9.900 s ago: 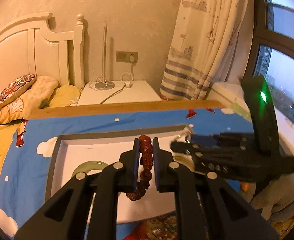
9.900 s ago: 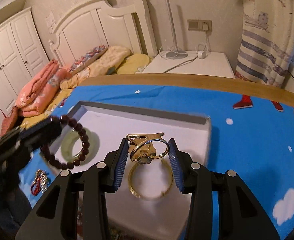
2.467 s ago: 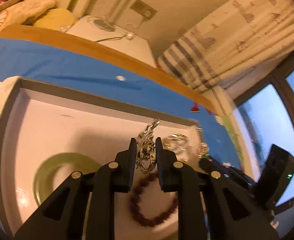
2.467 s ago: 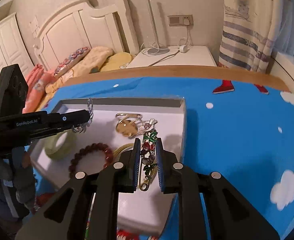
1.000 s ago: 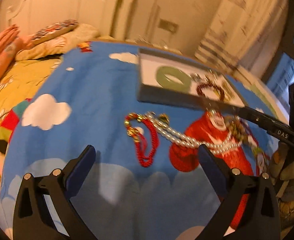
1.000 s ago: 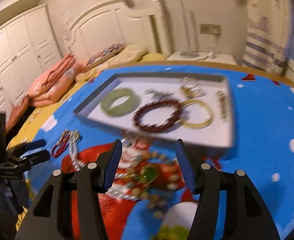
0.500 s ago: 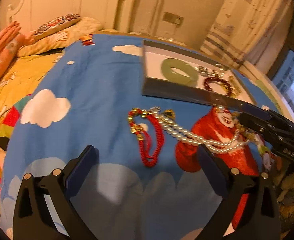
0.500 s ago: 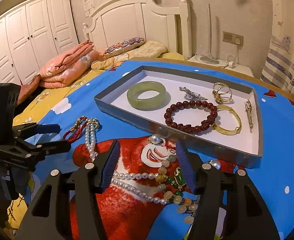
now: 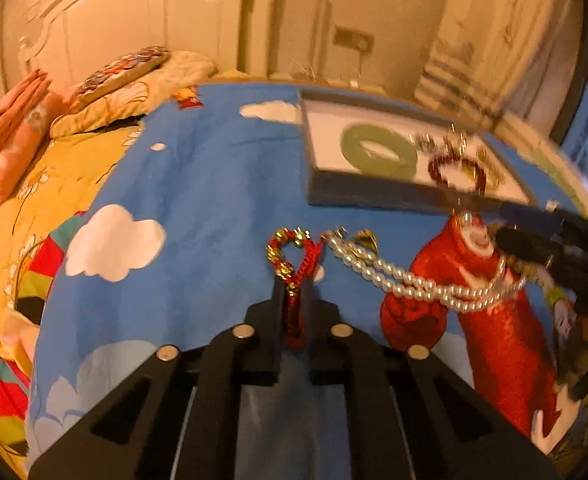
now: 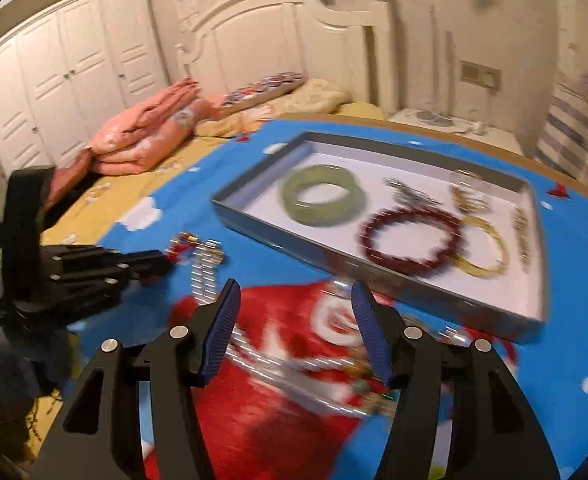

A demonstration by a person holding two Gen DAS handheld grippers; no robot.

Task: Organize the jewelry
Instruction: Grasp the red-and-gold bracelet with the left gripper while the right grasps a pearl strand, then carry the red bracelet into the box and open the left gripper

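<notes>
My left gripper point(image 9: 294, 285) is shut on the near end of a red cord bracelet with gold beads point(image 9: 289, 252), which lies on the blue cartoon bedspread. A white pearl necklace point(image 9: 414, 280) trails off to its right. My right gripper point(image 10: 294, 286) hangs open above the red cartoon figure, over blurred pearl strands point(image 10: 203, 276), with nothing between its pads. The grey tray point(image 10: 253, 220) behind holds a green jade bangle point(image 10: 322, 194), a dark red bead bracelet point(image 10: 412, 236), a gold bangle point(image 10: 486, 252) and small metal pieces. In the right wrist view the left gripper point(image 10: 161, 260) shows at the left.
A mixed bead necklace point(image 10: 370, 396) lies blurred under the right gripper. Folded pink quilts point(image 10: 145, 136) and pillows sit on the yellow sheet by the white headboard point(image 10: 294, 36). A white wardrobe point(image 10: 61, 72) stands to the left and a nightstand point(image 10: 446, 124) behind the tray.
The left jaws, wide apart half a second ago, have closed on the red cord bracelet. The right gripper has shifted sideways over the necklaces, still open; its view is now blurred.
</notes>
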